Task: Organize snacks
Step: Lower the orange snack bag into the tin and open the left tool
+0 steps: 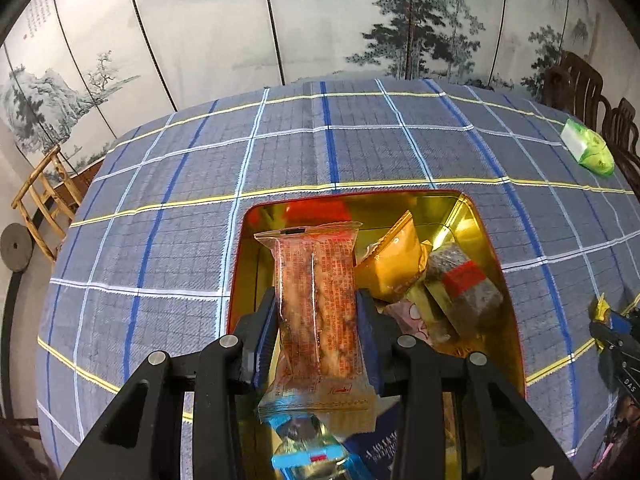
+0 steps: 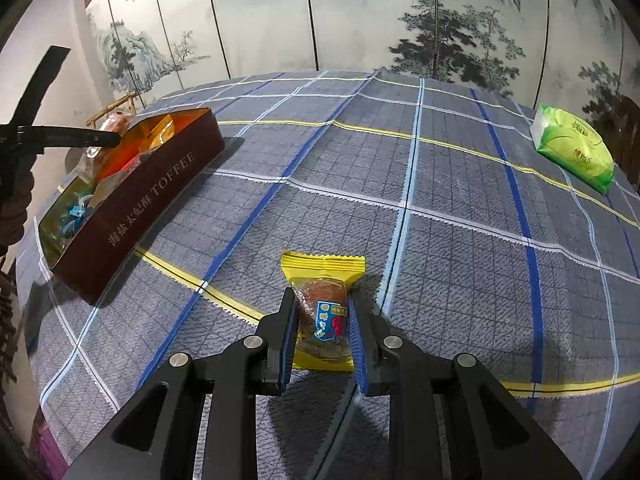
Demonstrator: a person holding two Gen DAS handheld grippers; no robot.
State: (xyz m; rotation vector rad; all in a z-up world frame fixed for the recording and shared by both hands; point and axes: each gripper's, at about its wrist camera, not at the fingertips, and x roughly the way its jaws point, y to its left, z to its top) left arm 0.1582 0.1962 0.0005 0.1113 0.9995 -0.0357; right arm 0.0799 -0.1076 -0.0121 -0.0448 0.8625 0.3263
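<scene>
A: Left gripper (image 1: 316,320), black with blue ribbed pads, pinches a long clear plastic packet with red print and a brown bar inside (image 1: 318,300). It holds it upright over the dark red rectangular tin with a gold lining (image 1: 472,216).

B: What lies in that tin?

A: Crinkly wrappers, piled loosely: an orange foil packet (image 1: 394,260) against the far wall, a dark speckled block with a red label (image 1: 464,284) beside it, and a clear wrapper with blue ends (image 1: 308,448) at the near end. Under the gripper's arms the near part of the tin is hidden, and a dark blue packet there is cut off, so its print cannot be read.

B: And the right gripper (image 2: 320,320)?

A: Its pads are pressed onto a small yellow packet with a clear window showing a reddish-brown sweet (image 2: 322,304). That packet lies flat on the blue-grey checked woven tablecloth (image 2: 440,160), right of the tin and well apart from it. Serrated ends stick out past the fingertips and behind the pads.

B: Anything else near the tin?

A: A soft green plastic tissue pack (image 2: 572,148) rests far to the right of the tin, close to the table edge. On the tin's side wall, gold lettering reads TOFFEE. Behind the tin stands a folding screen painted with pines and hills (image 2: 400,20).
</scene>
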